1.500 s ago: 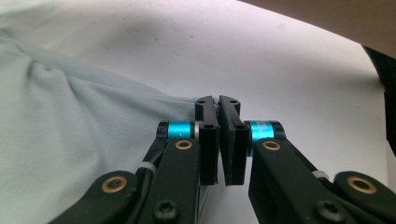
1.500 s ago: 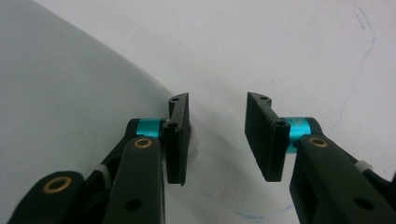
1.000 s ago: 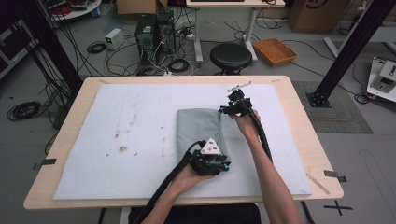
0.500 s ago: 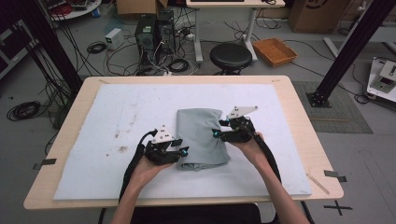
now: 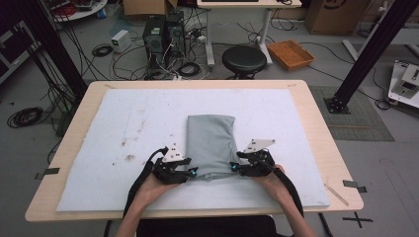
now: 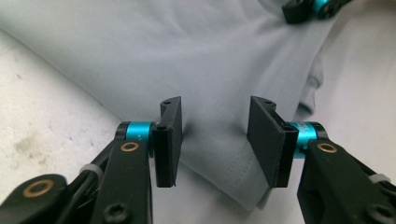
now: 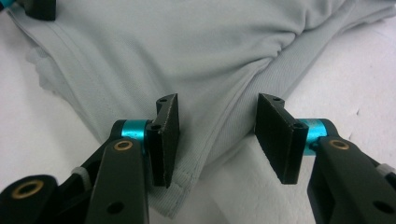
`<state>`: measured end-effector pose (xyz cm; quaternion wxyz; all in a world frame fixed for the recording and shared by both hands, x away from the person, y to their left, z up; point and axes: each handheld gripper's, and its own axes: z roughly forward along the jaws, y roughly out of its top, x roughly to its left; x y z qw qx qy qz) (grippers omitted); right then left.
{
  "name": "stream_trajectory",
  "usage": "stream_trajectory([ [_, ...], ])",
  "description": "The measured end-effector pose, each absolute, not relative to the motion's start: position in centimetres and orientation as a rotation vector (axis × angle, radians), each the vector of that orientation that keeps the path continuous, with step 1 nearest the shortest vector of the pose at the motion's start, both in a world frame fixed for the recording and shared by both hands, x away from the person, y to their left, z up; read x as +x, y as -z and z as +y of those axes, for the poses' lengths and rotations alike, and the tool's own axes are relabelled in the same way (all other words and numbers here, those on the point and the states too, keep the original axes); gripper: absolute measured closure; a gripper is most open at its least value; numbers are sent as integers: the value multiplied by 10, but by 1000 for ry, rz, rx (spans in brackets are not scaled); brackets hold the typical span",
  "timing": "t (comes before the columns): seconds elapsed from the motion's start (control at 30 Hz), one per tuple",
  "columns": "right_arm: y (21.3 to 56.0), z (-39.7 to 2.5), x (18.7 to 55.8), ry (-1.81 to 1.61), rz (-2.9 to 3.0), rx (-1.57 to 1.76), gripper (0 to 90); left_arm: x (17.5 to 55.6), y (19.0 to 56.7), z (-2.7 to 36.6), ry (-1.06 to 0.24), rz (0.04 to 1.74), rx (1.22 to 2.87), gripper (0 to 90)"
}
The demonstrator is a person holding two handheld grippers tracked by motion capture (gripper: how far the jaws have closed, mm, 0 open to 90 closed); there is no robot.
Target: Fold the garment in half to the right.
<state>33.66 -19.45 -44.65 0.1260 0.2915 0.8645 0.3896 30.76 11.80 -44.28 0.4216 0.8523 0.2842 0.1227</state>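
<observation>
Lying folded on the white foam pad (image 5: 99, 148) that covers the bench (image 5: 316, 113), a grey garment (image 5: 210, 140) forms a long rectangle running away from the person, its near end between the two grippers. Left gripper (image 5: 190, 173): held in the left hand (image 5: 150, 185), jaws apart, set at the garment's near left corner; in the left gripper view the hemmed corner of the cloth (image 6: 224, 158) sits in the gap between the two black jaws, not pinched. Right gripper (image 5: 233, 168): held in the right hand (image 5: 272, 180), jaws likewise apart, at the near right corner; in the right gripper view a stitched hem edge (image 7: 215, 140) runs between the jaws, one jaw over the cloth, the other over bare pad. Each gripper's tip shows at the far corner of the other's view. Grey three-cornered plates top both grippers. Pad left of the left gripper carries brown stains (image 5: 129, 158). Beyond the bench: black stool (image 5: 243, 59), orange tray (image 5: 290, 53), computer towers (image 5: 163, 37), floor cables.
</observation>
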Motion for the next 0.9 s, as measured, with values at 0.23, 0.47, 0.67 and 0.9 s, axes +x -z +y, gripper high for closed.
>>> stream_trajectory([
  [0.23, 444, -196, 335, -1148, 2495, 848, 426, 307, 438, 131, -275, 698, 2099, 528],
  [0.47, 432, -214, 335, -1241, 2356, 892, 257, 313, 420, 161, -393, 766, 1994, 404],
  [0.67, 426, -238, 332, -1288, 2253, 950, 228, 317, 416, 191, -459, 816, 1928, 321],
  [0.9, 427, -261, 325, -1303, 2182, 1002, 228, 317, 421, 229, -516, 899, 1860, 298],
])
